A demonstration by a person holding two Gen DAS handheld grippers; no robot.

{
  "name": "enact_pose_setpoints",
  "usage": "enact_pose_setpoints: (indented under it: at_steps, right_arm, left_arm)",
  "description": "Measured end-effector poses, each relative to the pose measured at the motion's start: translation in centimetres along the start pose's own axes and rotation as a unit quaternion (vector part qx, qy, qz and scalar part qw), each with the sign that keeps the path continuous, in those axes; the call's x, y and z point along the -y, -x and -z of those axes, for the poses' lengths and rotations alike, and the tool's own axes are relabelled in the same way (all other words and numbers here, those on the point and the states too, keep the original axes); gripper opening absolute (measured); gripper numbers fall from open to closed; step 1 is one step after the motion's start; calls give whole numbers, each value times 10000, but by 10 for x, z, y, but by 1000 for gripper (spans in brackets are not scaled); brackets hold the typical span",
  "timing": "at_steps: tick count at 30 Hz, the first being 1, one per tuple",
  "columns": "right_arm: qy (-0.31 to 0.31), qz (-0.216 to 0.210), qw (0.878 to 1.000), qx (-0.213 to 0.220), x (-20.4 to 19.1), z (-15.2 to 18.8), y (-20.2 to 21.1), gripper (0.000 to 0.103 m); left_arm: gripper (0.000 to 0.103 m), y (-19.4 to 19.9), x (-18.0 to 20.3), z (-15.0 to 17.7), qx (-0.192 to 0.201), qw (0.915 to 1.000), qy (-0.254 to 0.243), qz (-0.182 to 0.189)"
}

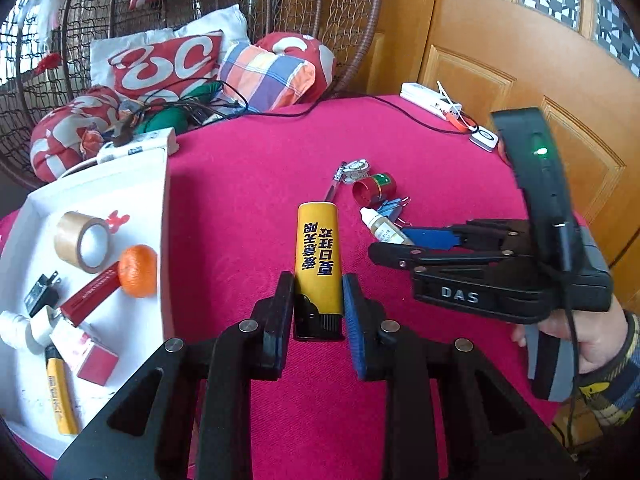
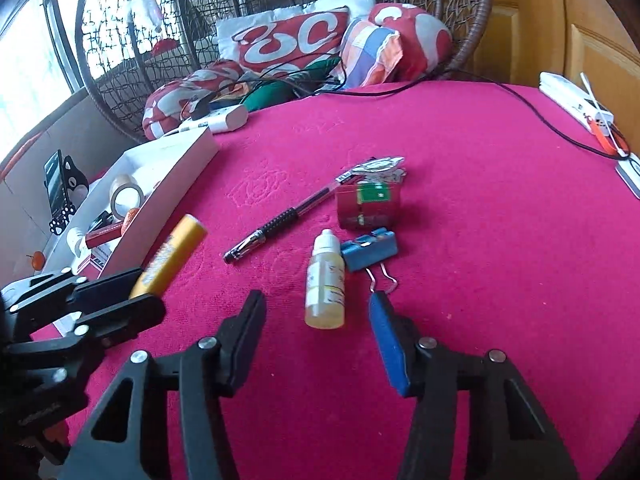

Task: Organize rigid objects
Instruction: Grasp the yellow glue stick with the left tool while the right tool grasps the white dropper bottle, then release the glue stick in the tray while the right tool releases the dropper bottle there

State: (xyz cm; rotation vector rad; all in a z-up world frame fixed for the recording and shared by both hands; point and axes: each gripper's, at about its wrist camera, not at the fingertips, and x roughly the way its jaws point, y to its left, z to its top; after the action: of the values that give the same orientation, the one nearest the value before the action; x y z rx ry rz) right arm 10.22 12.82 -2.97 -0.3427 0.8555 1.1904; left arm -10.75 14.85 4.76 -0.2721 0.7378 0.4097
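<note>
My left gripper (image 1: 318,280) is shut on the black end of a yellow lighter (image 1: 318,248), held just above the pink tablecloth; the right wrist view shows that lighter (image 2: 172,256) at the left. My right gripper (image 2: 319,296) stands open, its fingers on either side of a small dropper bottle (image 2: 324,284) without touching it. A blue binder clip (image 2: 370,248), a black pen (image 2: 280,220) and a red tin (image 2: 368,206) lie just beyond the bottle. The white tray (image 1: 166,220) at the left holds a tape roll (image 1: 82,246), an orange (image 1: 138,270) and a second yellow lighter (image 1: 60,396).
A white power strip (image 1: 430,100) and a black cable (image 1: 400,114) lie at the table's far right. Cushions fill a wicker chair (image 1: 340,20) behind the table, and a wooden door (image 1: 500,40) stands at the right. A hand (image 1: 592,340) grips the right tool.
</note>
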Motion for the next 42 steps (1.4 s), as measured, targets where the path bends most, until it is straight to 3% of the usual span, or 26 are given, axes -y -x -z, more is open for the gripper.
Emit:
enact_pose_setpoints:
  at_steps: [3, 4, 7, 11, 17, 22, 27, 42]
  right_arm:
    - [306, 260, 9992, -58, -13, -1, -8, 21]
    - [341, 289, 9990, -64, -14, 0, -8, 19]
    - [130, 104, 9998, 103, -9, 3, 3, 19]
    - [29, -206, 9969, 753, -16, 0, 42, 19]
    - [312, -609, 9813, 1800, -44, -15, 109, 19]
    - [567, -843, 9676, 2312, -71, -23, 139, 19]
    - [697, -989, 9627, 2418, -85, -25, 147, 19]
    - [910, -1219, 9646, 2154, -113, -28, 134, 19]
  left_arm:
    - [24, 18, -7, 3, 193, 9998, 57, -61]
    - [24, 23, -10, 5, 261, 9996, 86, -78]
    - [24, 37, -20, 7, 445, 9987, 229, -112]
    - [24, 58, -33, 4, 756, 9962, 370, -242]
    - [24, 90, -38, -3, 1286, 9895, 394, -528]
    - [24, 110, -47, -7, 1549, 9847, 418, -676]
    - [24, 121, -60, -6, 1662, 9817, 534, -757]
    - [24, 132, -90, 9, 1695, 9769, 885, -954]
